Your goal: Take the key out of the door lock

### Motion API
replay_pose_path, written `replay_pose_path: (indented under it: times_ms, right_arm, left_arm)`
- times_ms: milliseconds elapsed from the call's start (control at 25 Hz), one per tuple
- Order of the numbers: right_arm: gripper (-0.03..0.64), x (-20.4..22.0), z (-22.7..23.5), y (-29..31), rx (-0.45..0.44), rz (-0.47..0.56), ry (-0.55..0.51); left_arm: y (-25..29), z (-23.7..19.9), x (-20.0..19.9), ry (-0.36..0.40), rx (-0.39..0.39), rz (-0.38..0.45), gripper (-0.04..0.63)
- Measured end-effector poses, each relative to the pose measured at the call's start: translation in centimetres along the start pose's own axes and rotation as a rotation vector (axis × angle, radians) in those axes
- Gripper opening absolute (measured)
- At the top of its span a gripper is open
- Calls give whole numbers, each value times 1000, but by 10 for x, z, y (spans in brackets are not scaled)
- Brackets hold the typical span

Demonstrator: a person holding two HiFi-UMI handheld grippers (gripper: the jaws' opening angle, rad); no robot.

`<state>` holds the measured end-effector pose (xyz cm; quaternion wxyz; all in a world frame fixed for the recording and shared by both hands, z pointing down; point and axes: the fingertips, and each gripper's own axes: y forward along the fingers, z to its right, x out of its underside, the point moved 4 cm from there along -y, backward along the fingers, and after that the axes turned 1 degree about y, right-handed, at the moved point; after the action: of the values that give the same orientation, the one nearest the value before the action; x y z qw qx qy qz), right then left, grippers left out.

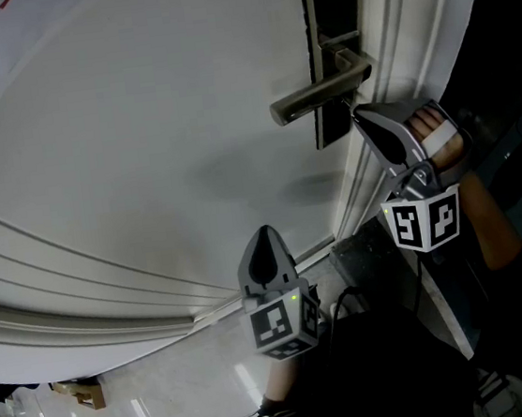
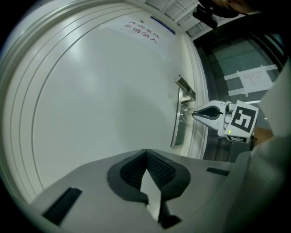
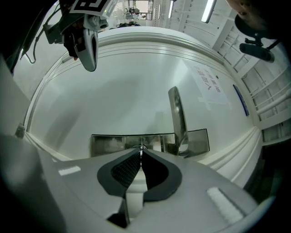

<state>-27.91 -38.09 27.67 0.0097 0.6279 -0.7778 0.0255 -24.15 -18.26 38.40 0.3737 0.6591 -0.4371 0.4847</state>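
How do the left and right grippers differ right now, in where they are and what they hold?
The right gripper has its tips at the lock plate below the door handle. The left gripper is off to the side, clear of the lock, facing the bare door. The right gripper appears to pinch the key; the left gripper holds nothing. Both have their jaws together and point toward the door.

— Where's the key (image 2: 185,114)?
— In the door lock (image 2: 176,132), a thin metal stub sticking out level.
— And the lock?
— A long shiny plate, upright at the door's (image 1: 141,151) right edge, with the key below the lever handle (image 1: 318,97).
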Motion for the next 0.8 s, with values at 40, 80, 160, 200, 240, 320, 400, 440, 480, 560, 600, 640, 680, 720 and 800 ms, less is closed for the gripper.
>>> replay_pose_path:
  times_ms: [40, 80, 160, 200, 240, 320, 400, 440, 480, 560, 600, 640, 680, 720, 800]
  right_arm:
    - [12, 0, 0, 0, 1, 0, -1]
    - [12, 0, 0, 0, 1, 0, -2]
    - [12, 0, 0, 0, 1, 0, -1]
    - [12, 0, 0, -1, 0, 0, -1]
    - [12, 0, 0, -1, 0, 0, -2]
    - [12, 0, 0, -2, 1, 0, -2]
    - [12, 0, -1, -2, 1, 0, -2]
    - [12, 0, 0, -2, 2, -1, -3]
    - [12, 0, 0, -2, 2, -1, -4]
    - [12, 0, 0, -2, 2, -1, -6]
    - [12, 0, 0, -2, 2, -1, -7]
    - [12, 0, 0, -3, 3, -1, -7]
    - [12, 0, -1, -3, 2, -1, -7]
    - [12, 0, -1, -3, 1, 0, -7]
    - [12, 0, -1, -3, 1, 0, -7]
  left_arm:
    - [0, 0, 2, 3, -1, 0, 0]
    - [0, -1, 3, 3, -1, -1, 0]
    - [0, -1, 5, 1, -2, -7, 0]
    - [0, -1, 4, 0, -5, -15, 0]
    - [-1, -1, 3, 1, -5, -19, 0]
    - [0, -1, 4, 9, 3, -13, 0]
    - [0, -2, 4, 8, -1, -12, 0]
    - [0, -2, 3, 4, -7, -14, 0]
    - [0, -2, 1, 1, -13, -15, 0]
    - [-1, -1, 1, 2, -8, -13, 0]
    - [-1, -1, 3, 8, 2, -13, 0]
    - [-1, -1, 3, 15, 10, -16, 0]
    - [-1, -1, 3, 17, 11, -20, 0]
    - [-1, -1, 2, 12, 3, -22, 0]
    - [-1, -2, 2, 0, -11, -15, 0]
